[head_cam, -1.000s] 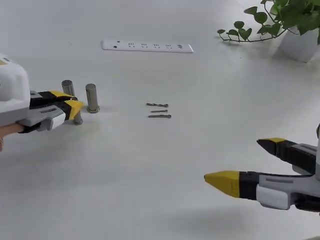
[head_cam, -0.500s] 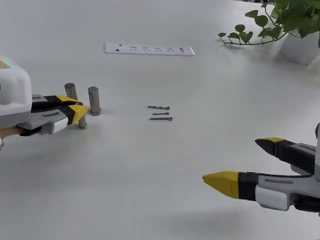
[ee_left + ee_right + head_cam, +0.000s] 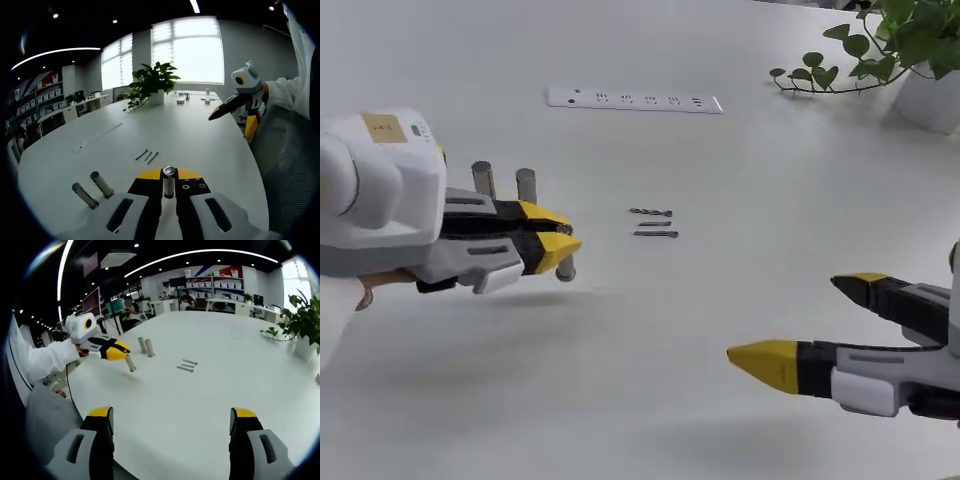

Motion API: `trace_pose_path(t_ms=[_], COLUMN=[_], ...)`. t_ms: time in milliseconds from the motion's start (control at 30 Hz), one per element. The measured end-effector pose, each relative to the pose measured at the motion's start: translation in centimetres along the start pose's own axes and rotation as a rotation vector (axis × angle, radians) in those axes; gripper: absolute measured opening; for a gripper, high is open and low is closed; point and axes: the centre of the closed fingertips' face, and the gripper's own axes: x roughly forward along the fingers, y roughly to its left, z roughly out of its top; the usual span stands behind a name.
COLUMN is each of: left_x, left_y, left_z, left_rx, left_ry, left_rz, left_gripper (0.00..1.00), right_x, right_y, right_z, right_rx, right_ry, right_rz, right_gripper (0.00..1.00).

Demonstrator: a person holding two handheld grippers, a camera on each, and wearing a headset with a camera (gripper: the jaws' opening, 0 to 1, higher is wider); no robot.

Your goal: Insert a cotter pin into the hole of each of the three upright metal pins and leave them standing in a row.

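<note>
- The left gripper [image 3: 563, 240] is hovering low over the left part of the white table [image 3: 720, 330], with a person's hand and white sleeve [image 3: 42, 360] behind it.
- Its yellow-tipped jaws are pinching one metal pin [image 3: 169, 184] across its shaft. The pin's rounded top is showing above the jaws in the left gripper view.
- In the head view, the pin's lower end is poking out beneath the jaw tips. I cannot tell whether it is touching the table.
- In the right gripper view, this held pin is leaning a little rather than standing dead straight.
- Just behind the left gripper, two more pins are standing upright on the table, side by side and slightly apart: the left-hand standing pin [image 3: 483, 178] and the right-hand standing pin [image 3: 526, 185].
- Three cotter pins [image 3: 654, 223] are lying flat near the middle of the table, parallel to each other in a small stack. They are to the right of the metal pins and clear of them, and neither gripper is touching them.
- The right gripper [image 3: 810, 325] is hanging at the near right, well apart from the pins. Its jaws are spread wide, with nothing between them.
- A white power strip [image 3: 633, 100] is lying toward the far side of the table.
- A potted plant [image 3: 910, 50] is sitting at the far right corner.
</note>
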Motion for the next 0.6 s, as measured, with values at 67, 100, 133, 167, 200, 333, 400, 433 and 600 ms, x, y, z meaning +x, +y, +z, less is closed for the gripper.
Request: trace_pose_path(t_ms=[67,100,133,167,200,333,400,433,600], left_x=[0.4,0.5,0.7,0.7,0.8,1.0,1.0,1.0,1.1], left_y=[-1.0,-1.4,-1.8,-1.9,-2.2,-2.8,-2.9,-3.0,-3.4], left_z=[-0.3,-0.4,-0.6,-0.7,-0.9,-1.6,-1.9,-1.9,-2.4], left_rx=[0.018,0.023,0.017,0.017,0.018,0.021,0.004,-0.002,-0.013], left_ry=[0.020,0.027,0.034,0.037,0.046,0.058,0.058,0.058,0.068], left_rz=[-0.016,-0.021,-0.023,-0.025,-0.029,-0.029,-0.027,-0.026,-0.032], left_gripper=[0.05,0.05,0.05,0.05,0.05,0.05,0.05,0.05,0.05], right_x=[0.0,-0.1,-0.1,-0.1,-0.1,-0.1,-0.1,0.0,0.1], right_y=[0.1,0.1,0.1,0.1,0.1,0.0,0.0,0.0,0.0], right_z=[0.0,0.0,0.0,-0.1,-0.1,0.0,0.0,0.0,0.0], right_rx=[0.001,0.002,0.002,0.001,0.002,0.006,0.007,0.007,0.006], right_ry=[-0.004,-0.005,-0.005,-0.005,-0.004,-0.009,-0.010,-0.011,-0.011], right_rz=[0.001,0.003,0.003,0.003,0.003,0.004,0.004,0.004,0.009], right_gripper=[0.95,0.95,0.95,0.95,0.95,0.95,0.95,0.94,0.94])
